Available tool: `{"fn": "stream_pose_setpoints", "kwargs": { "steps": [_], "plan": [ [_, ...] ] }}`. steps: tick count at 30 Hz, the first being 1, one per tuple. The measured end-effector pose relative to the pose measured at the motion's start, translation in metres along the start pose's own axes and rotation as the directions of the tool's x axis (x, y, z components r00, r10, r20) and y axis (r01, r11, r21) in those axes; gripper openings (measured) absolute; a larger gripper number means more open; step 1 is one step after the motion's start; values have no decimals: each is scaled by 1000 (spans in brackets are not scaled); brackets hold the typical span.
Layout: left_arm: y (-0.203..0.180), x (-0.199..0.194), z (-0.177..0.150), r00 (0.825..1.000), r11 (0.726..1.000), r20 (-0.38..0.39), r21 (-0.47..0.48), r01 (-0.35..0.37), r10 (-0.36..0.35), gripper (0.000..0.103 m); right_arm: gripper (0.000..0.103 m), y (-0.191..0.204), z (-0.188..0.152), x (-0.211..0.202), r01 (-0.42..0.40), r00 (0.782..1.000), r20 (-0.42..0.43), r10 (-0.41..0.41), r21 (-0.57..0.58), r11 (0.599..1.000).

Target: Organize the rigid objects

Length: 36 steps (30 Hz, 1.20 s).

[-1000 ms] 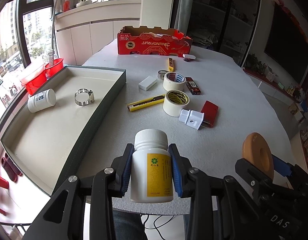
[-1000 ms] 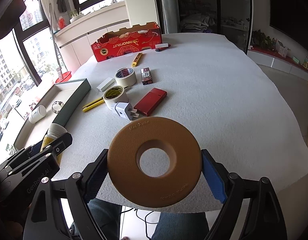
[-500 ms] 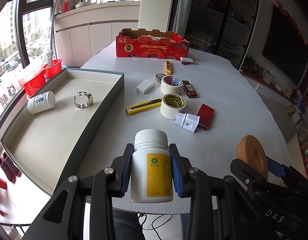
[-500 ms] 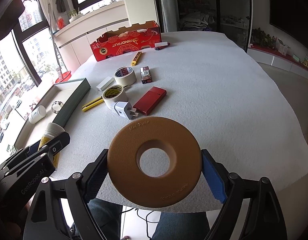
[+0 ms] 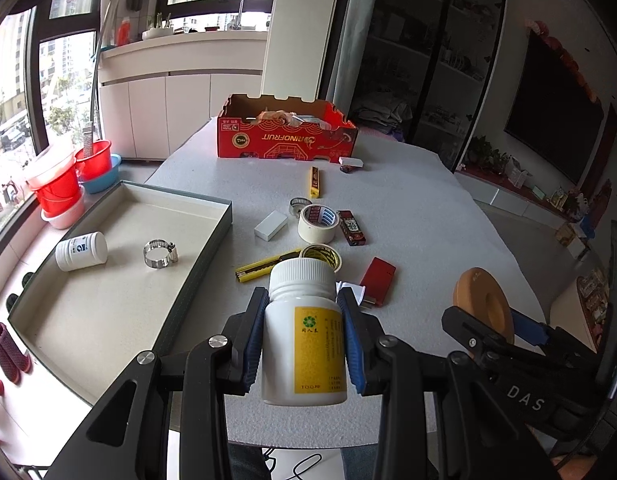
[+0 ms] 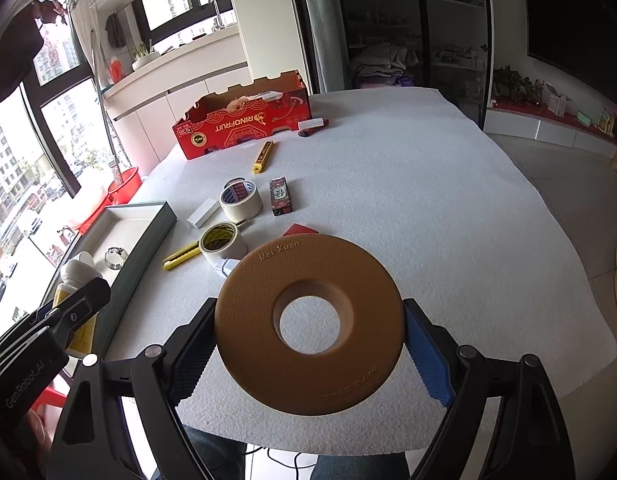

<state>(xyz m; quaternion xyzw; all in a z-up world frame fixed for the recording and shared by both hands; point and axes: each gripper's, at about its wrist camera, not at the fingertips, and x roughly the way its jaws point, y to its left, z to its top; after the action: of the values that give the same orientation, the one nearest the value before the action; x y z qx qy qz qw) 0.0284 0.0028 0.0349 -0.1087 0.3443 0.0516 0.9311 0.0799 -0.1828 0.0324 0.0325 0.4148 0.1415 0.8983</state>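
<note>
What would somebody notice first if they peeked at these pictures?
First, the big tan ring with a round hole, clamped between the right gripper's blue pads at the table's near edge. Next, the white plastic bottle with a yellow label, held upright in the left gripper. Behind them, the bright red cardboard box stands at the table's far end.

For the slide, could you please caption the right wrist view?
Right gripper holds a tan ring above the cluttered white table.

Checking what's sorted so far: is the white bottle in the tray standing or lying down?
Lying down. The white bottle rests on its side on the tray floor, beside the hose clamp.
</note>
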Motion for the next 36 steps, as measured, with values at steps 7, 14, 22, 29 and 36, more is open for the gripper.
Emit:
{"fn": "stream_pose_setpoints", "kwargs": {
  "steps": [7, 14, 22, 29, 36],
  "plan": [
    [-13, -32, 39, 993, 997, 95, 3, 73, -72, 38, 88, 21, 32, -19, -59, 995, 79, 62, -42, 997],
    [-15, -69, 83, 971, 994, 214, -9, 113, -109, 38, 88, 40, 66, -43, -120, 978, 160, 131, -75, 990],
    [43, -102, 110, 955, 995, 297, -100, 5, 25, 38, 88, 79, 98, -57, -184, 956, 201, 214, -155, 971],
    [123, -94, 98, 925, 947, 248, -218, -236, 287, 38, 88, 138, 102, -44, -263, 935, 170, 312, -258, 930],
    [185, -50, 64, 903, 883, 100, -277, -378, 418, 38, 88, 189, 97, -5, -288, 934, 103, 341, -345, 893]
  ]
}}
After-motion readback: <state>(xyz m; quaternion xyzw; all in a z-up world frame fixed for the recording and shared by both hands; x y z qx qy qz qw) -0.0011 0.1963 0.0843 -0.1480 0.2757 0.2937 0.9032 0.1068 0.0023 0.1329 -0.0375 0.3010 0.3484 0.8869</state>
